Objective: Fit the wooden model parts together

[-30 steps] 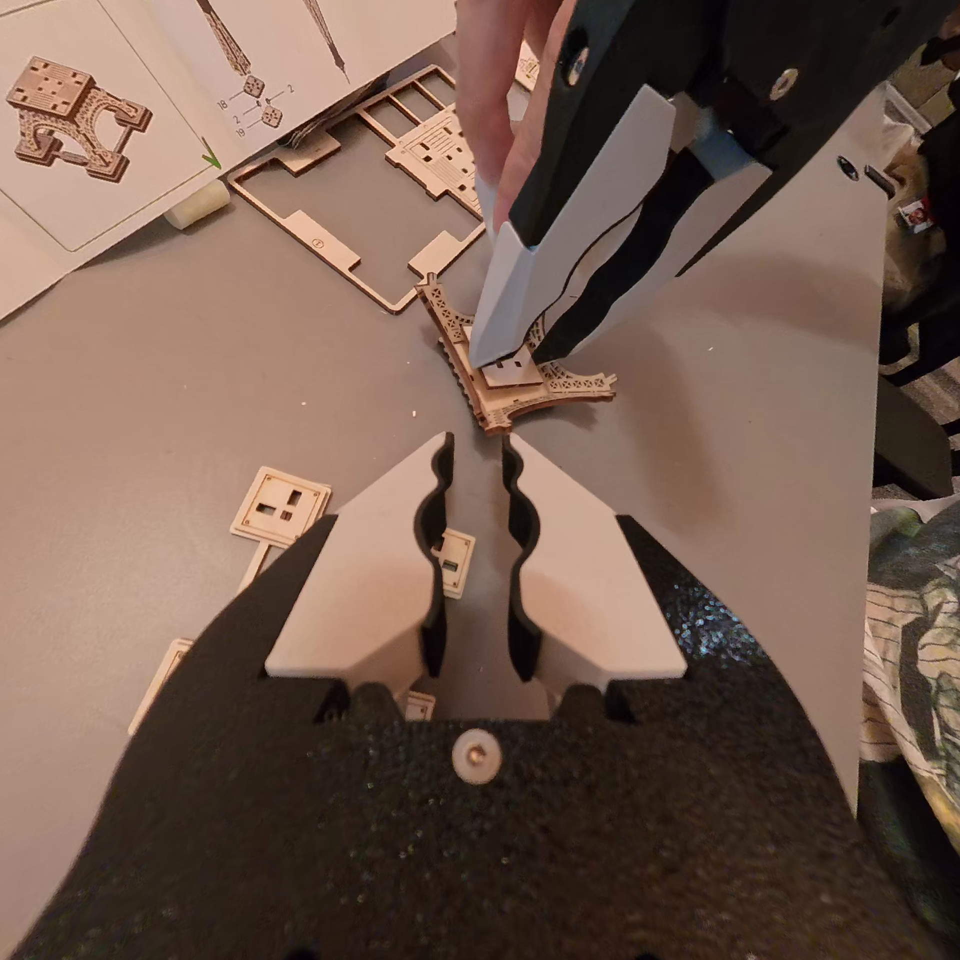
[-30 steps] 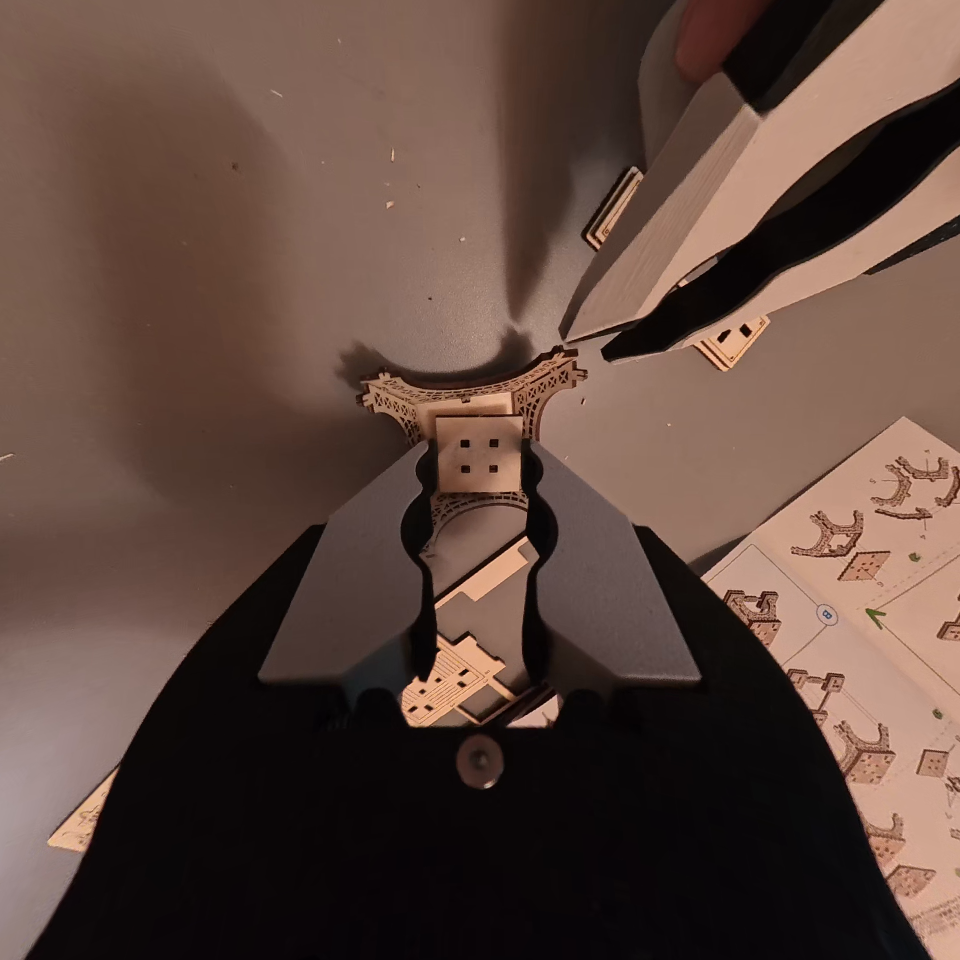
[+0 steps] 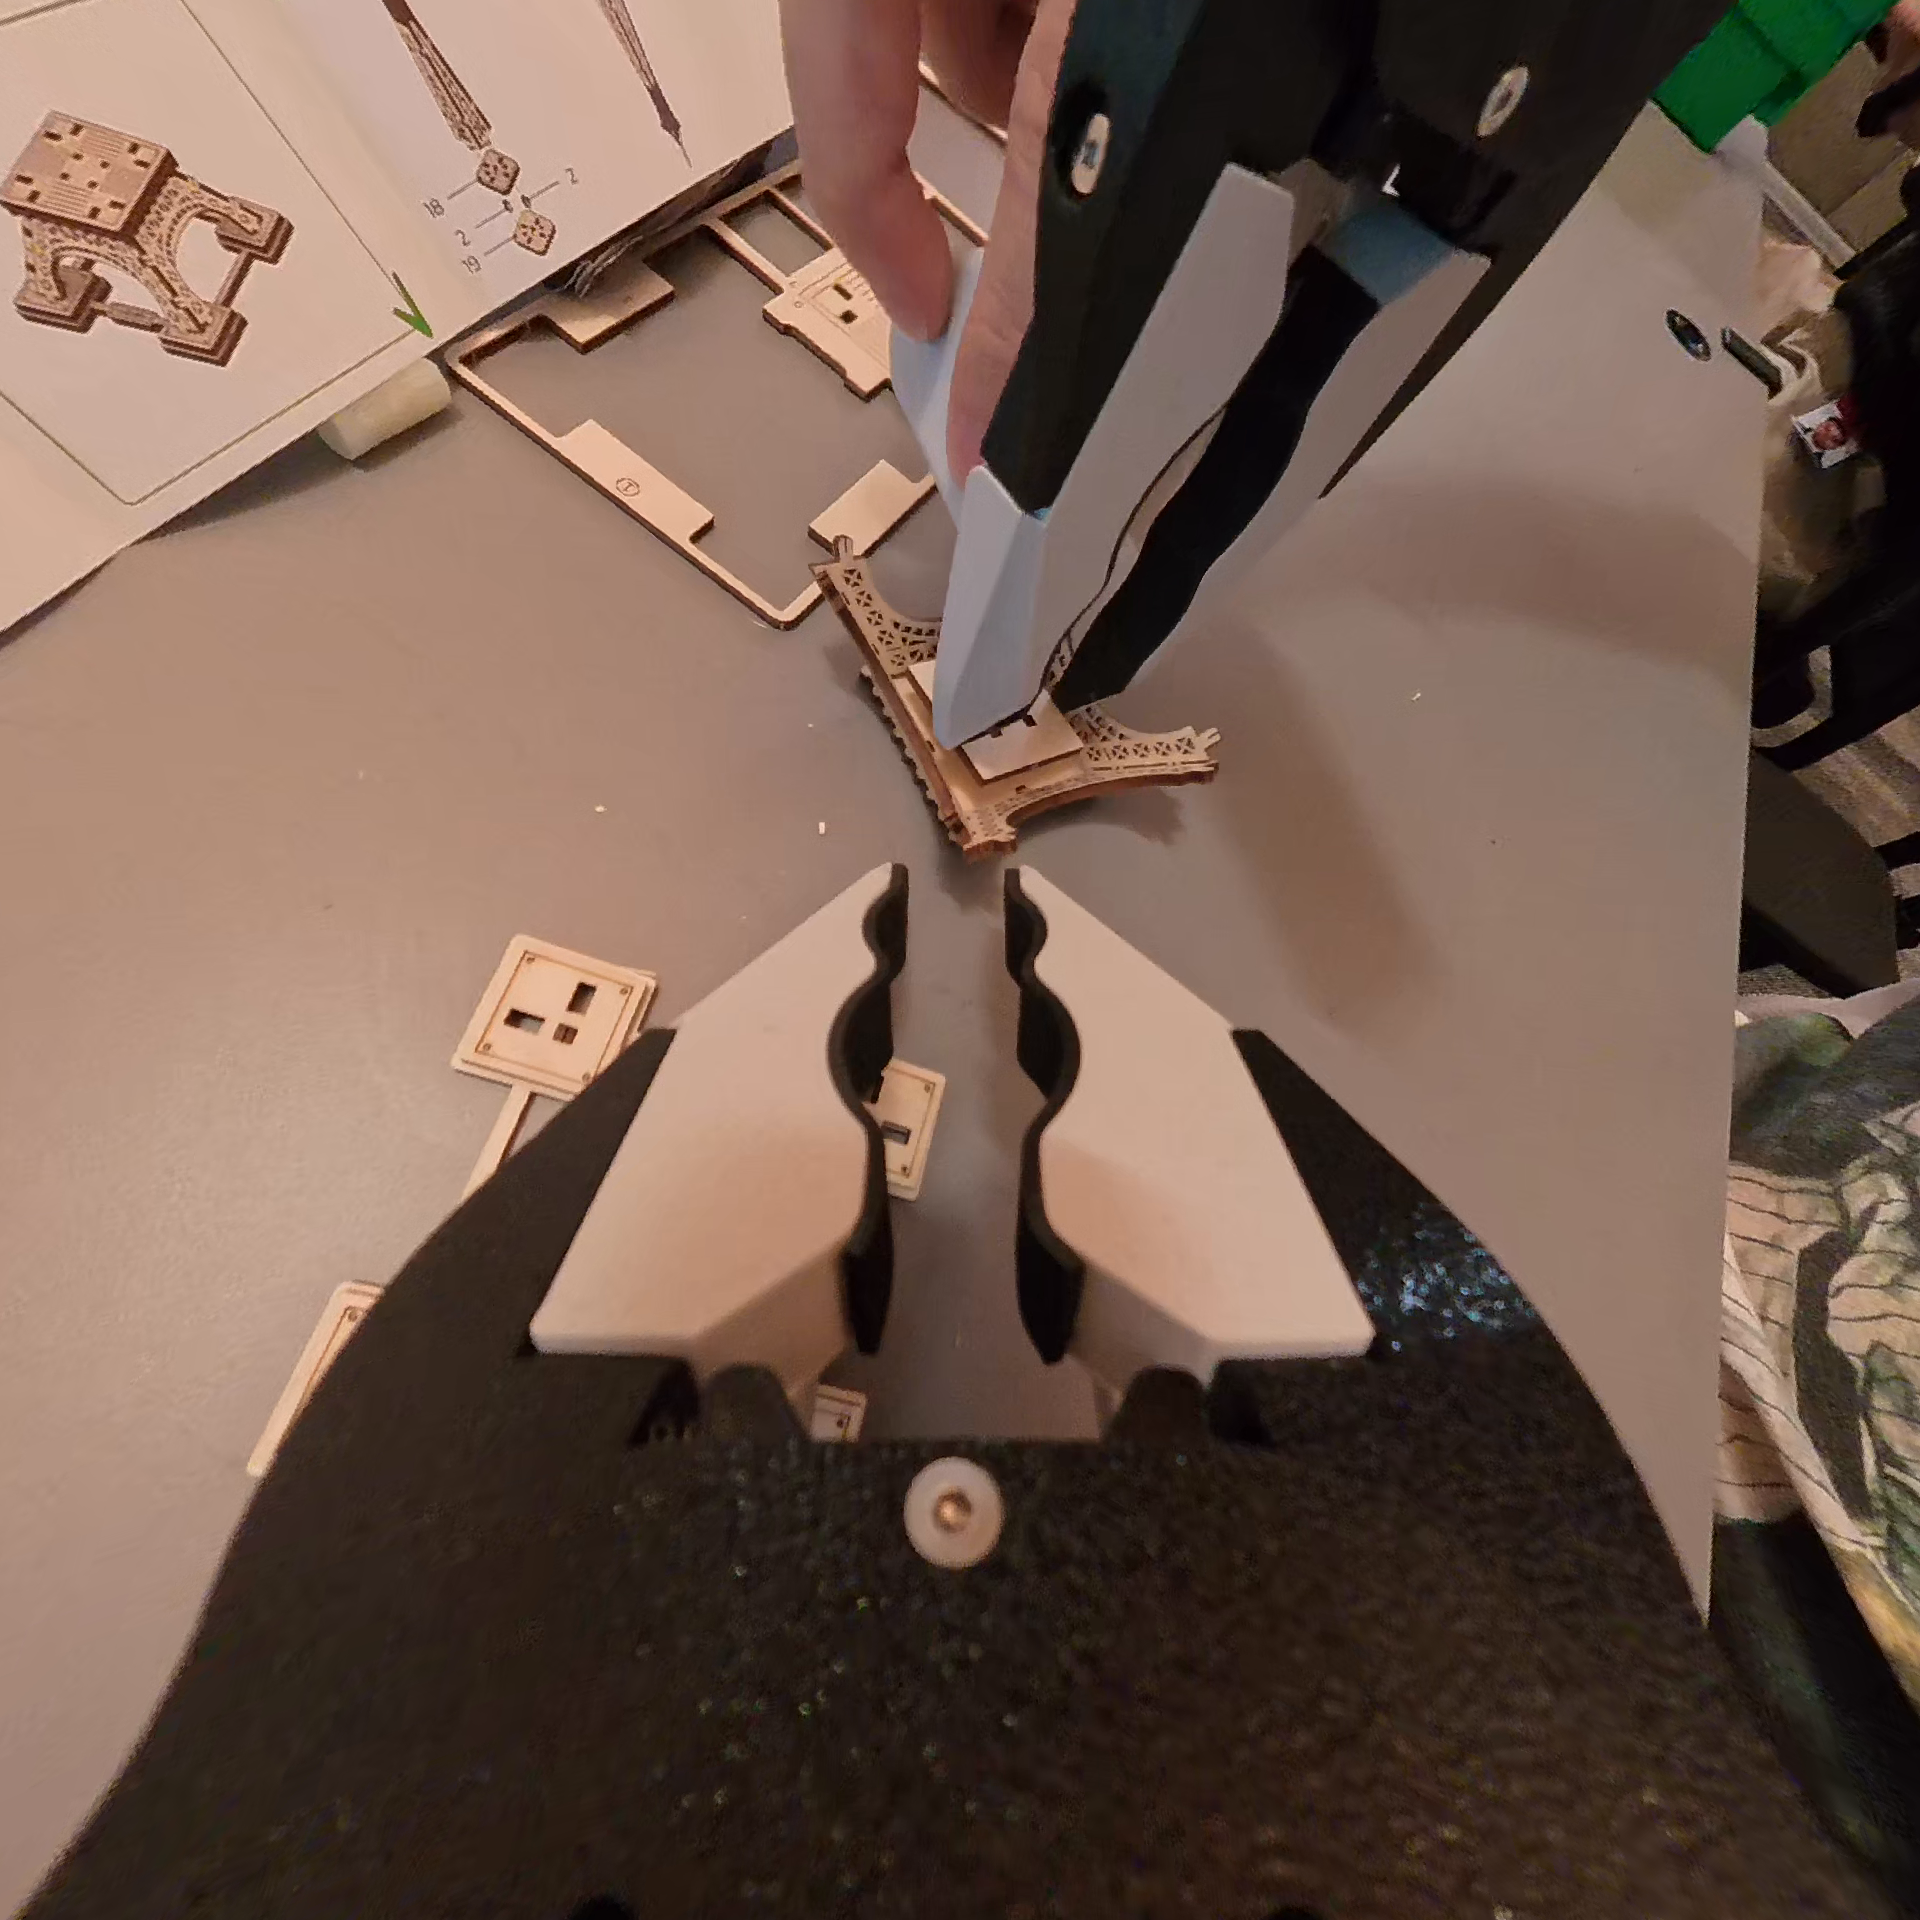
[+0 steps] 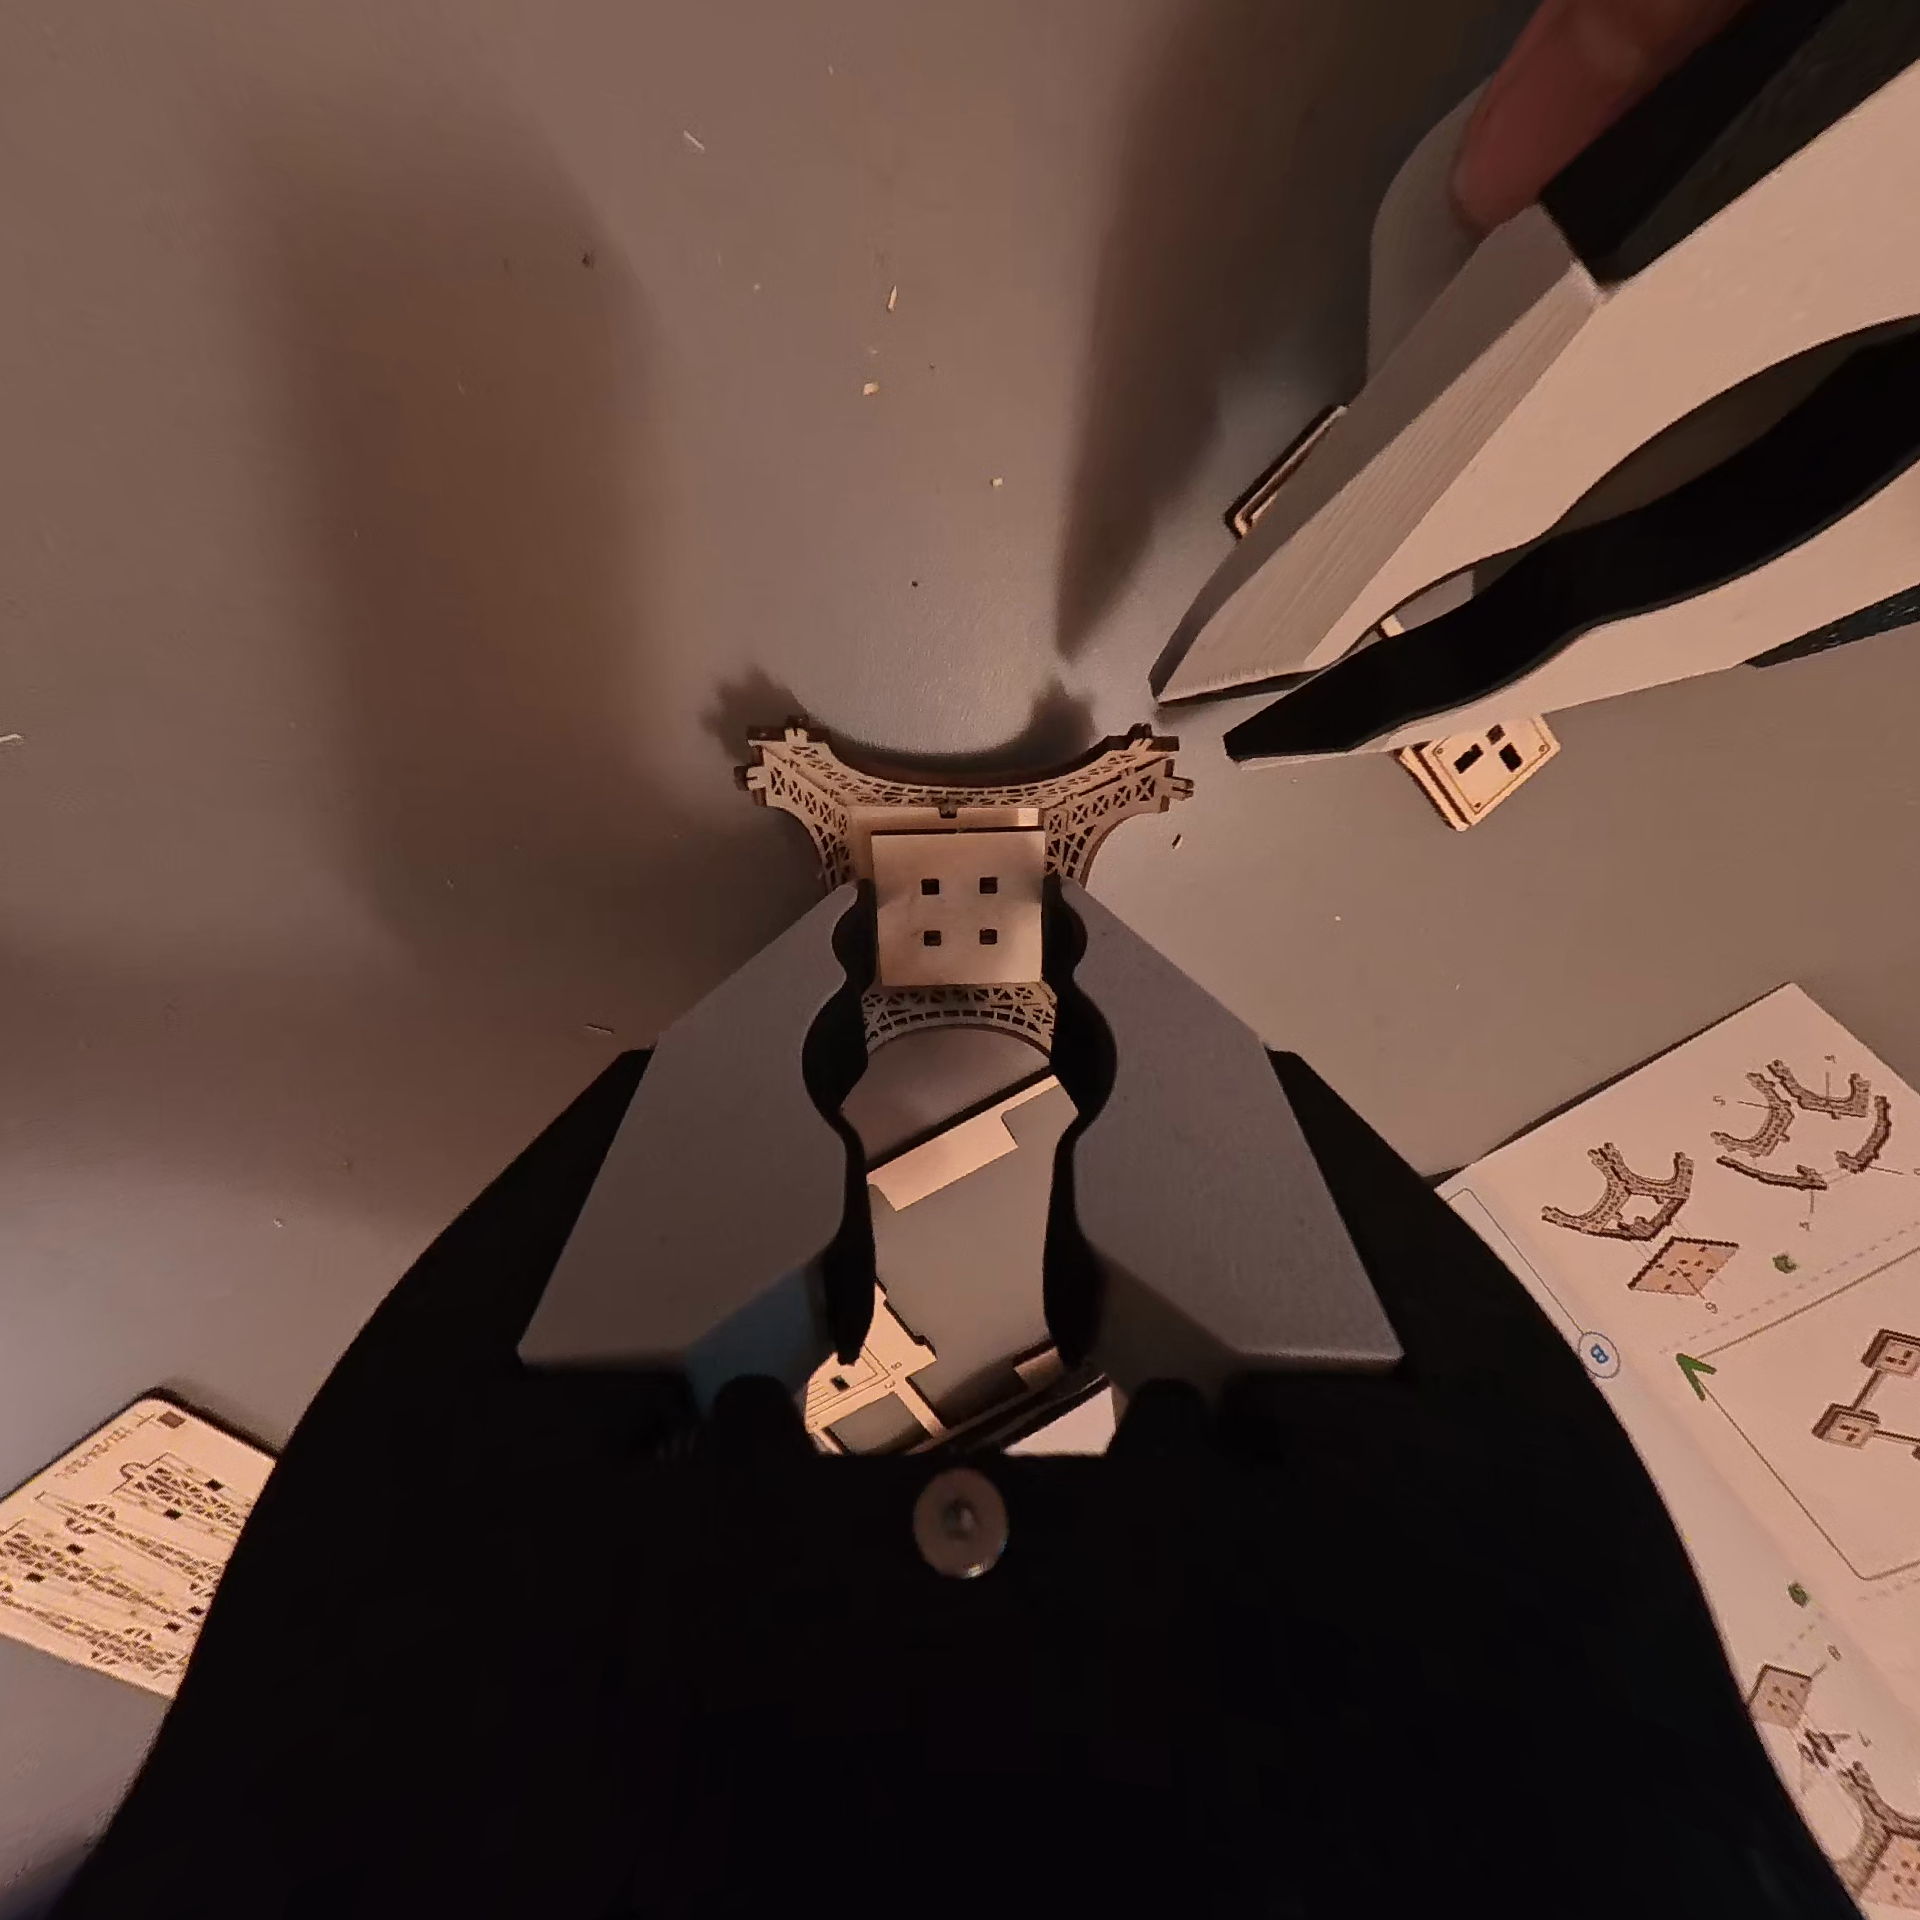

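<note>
Keep the right tool [image 4: 956, 914] pinching the square four-hole plate [image 4: 958, 906] level atop the lattice arch base [image 4: 961, 790] on the grey tabletop [image 4: 416, 520], press straight down, and bring the spread, empty left tool [image 3: 954, 883] to brace a leg.

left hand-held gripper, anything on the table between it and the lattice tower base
Nothing visible does. Only bare grey table lies between the open left hand-held gripper and the tower base, which the right hand-held gripper grips by its square top plate.
</note>
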Demonstrator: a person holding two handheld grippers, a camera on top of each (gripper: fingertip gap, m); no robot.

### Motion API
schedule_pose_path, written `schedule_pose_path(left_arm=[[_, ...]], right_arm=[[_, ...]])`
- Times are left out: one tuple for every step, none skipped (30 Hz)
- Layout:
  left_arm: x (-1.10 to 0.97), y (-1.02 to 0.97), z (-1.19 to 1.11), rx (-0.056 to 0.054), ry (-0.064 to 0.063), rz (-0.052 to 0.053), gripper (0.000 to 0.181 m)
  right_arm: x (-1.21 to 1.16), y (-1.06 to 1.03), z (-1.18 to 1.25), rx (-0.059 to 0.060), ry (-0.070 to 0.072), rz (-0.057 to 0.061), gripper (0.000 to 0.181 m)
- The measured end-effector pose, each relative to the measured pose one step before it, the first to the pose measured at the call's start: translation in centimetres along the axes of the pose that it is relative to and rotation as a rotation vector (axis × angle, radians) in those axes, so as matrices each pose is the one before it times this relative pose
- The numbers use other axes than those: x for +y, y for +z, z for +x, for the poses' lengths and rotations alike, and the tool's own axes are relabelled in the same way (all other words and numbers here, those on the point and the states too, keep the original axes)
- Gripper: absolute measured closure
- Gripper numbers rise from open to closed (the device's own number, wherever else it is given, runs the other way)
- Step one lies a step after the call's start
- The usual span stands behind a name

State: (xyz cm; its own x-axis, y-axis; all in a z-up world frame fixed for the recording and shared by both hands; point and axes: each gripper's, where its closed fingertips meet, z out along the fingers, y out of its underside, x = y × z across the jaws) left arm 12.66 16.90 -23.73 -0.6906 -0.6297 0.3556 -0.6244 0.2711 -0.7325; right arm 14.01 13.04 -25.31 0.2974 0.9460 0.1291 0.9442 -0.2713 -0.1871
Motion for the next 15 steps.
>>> schedule_pose_path(left_arm=[[0.006,0.006,-0.005,-0.0002,-0.0002,0.0001,0.166],[0.000,-0.006,-0.003,0.0002,0.0000,0.0002,0.166],[0.017,0.014,-0.022,-0.0004,-0.0010,0.0001,0.166],[0.026,0.010,-0.014,0.0003,-0.0018,-0.0010,0.166],[0.010,0.005,-0.005,0.0005,-0.0008,-0.0011,0.166],[0.002,0.010,0.007,-0.0002,0.0013,-0.0001,0.166],[-0.013,0.008,0.007,-0.0003,0.0016,0.0004,0.166],[0.002,0.011,0.014,0.0004,0.0005,-0.0005,0.166],[0.007,0.018,0.010,0.0005,-0.0002,-0.0008,0.166],[0.027,0.028,-0.011,-0.0001,-0.0003,-0.0016,0.166],[0.031,0.031,-0.002,-0.0001,0.0001,-0.0017,0.166],[0.026,0.018,-0.003,-0.0003,0.0005,-0.0012,0.166],[0.010,0.011,-0.011,-0.0002,0.0005,-0.0009,0.166],[0.005,0.019,0.009,0.0000,0.0001,-0.0003,0.166],[0.007,0.006,-0.005,0.0003,-0.0003,-0.0004,0.166]], right_arm=[[-0.006,0.002,0.005,-0.0040,0.0038,0.0070,0.151],[0.003,0.001,0.004,-0.0037,0.0029,0.0081,0.151],[0.004,0.002,0.002,-0.0036,0.0038,0.0086,0.151],[-0.002,0.001,0.005,-0.0036,0.0055,0.0079,0.151],[-0.002,-0.006,0.001,-0.0030,0.0038,0.0069,0.151],[0.006,0.007,0.001,-0.0030,0.0045,0.0057,0.151],[-0.004,-0.008,-0.002,-0.0025,0.0033,0.0045,0.151],[-0.006,0.011,0.002,-0.0024,0.0010,0.0045,0.151],[0.003,-0.010,-0.002,-0.0028,0.0020,0.0048,0.151],[0.001,-0.001,0.003,-0.0033,0.0022,0.0040,0.151],[0.001,0.004,-0.001,-0.0038,0.0008,0.0029,0.151],[-0.002,0.009,-0.001,-0.0034,-0.0025,0.0017,0.151],[0.002,-0.002,-0.006,-0.0045,-0.0009,0.0015,0.151],[0.006,0.007,0.002,-0.0054,-0.0011,0.0009,0.152],[-0.006,0.006,-0.001,-0.0044,-0.0014,0.0001,0.152]])
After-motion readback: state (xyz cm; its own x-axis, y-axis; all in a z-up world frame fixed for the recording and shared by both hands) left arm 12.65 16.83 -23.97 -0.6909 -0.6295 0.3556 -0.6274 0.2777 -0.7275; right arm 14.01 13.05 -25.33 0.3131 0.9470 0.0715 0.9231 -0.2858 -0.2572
